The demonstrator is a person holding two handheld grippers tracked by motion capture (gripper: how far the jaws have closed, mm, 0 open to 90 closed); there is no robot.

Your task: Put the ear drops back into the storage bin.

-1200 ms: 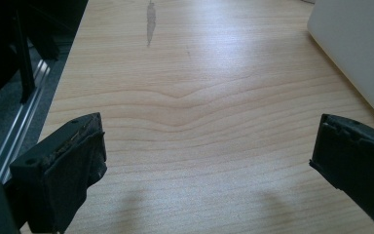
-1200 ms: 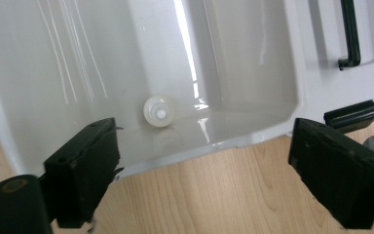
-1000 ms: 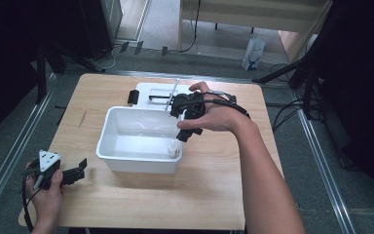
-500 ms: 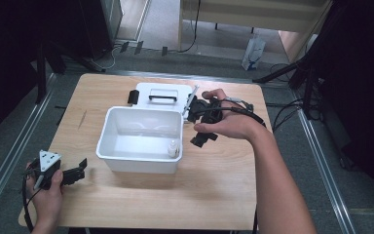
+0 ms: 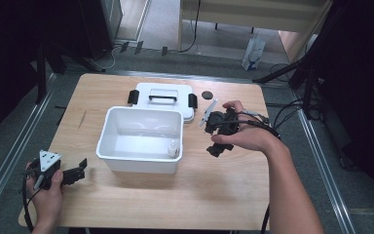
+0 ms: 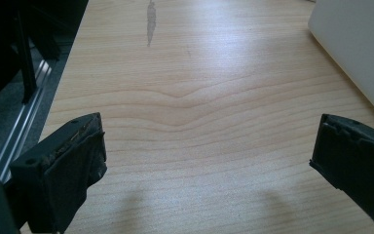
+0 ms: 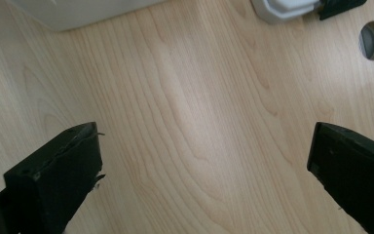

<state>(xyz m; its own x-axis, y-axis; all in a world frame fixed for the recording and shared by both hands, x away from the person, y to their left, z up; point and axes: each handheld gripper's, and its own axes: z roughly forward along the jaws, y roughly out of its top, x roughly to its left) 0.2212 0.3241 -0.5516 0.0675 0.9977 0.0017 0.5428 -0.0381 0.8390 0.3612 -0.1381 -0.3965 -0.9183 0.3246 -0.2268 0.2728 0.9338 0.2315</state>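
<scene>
White plastic box [image 5: 141,141] sits open in the middle of the wooden bench [image 5: 224,190], and a small white bottle [image 5: 174,147] stands inside it, tucked against the right wall near the front corner. Behind the box lies its lid [image 5: 163,100], flat, black handle up, touching the box's back rim. Just right of the lid there's a small dark disc [image 5: 207,95] on the wood. The right hand-held gripper [image 5: 217,138] hovers beside the box on its right, jaws spread wide with nothing between them; its own view looks down on bare wood, with the lid's corner and the disc at the top. Over at the front left corner, the left hand-held gripper [image 5: 80,170] rests low, also wide open and empty, the box wall just off to its right.
</scene>
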